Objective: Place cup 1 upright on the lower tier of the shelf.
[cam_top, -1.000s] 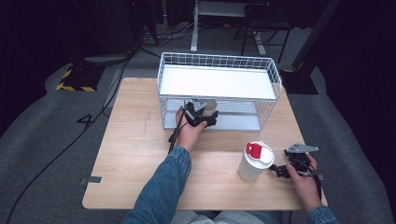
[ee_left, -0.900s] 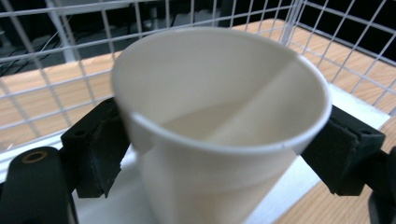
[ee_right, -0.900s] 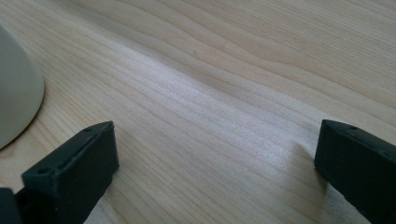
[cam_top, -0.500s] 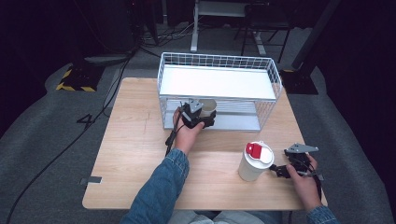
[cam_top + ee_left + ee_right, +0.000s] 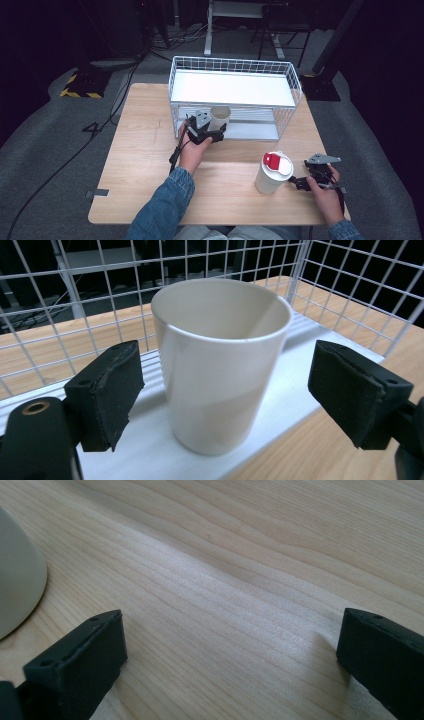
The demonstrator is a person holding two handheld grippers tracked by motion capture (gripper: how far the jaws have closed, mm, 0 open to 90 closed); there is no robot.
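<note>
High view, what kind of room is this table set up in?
Probably a lab or studio for recording, not a home: a lone wooden table on grey carpet, cables running across the floor, dark drapes around, and a hazard-striped base beyond the table's far left corner.

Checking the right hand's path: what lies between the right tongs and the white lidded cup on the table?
Bare light wooden tabletop lies between the right tongs and the white, red-tabbed lidded cup, seen in the right gripper view.

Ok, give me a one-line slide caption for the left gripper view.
Open left hand-held gripper straddling an upright, empty white ceramic cup on the lower shelf of a white wire rack.
</note>
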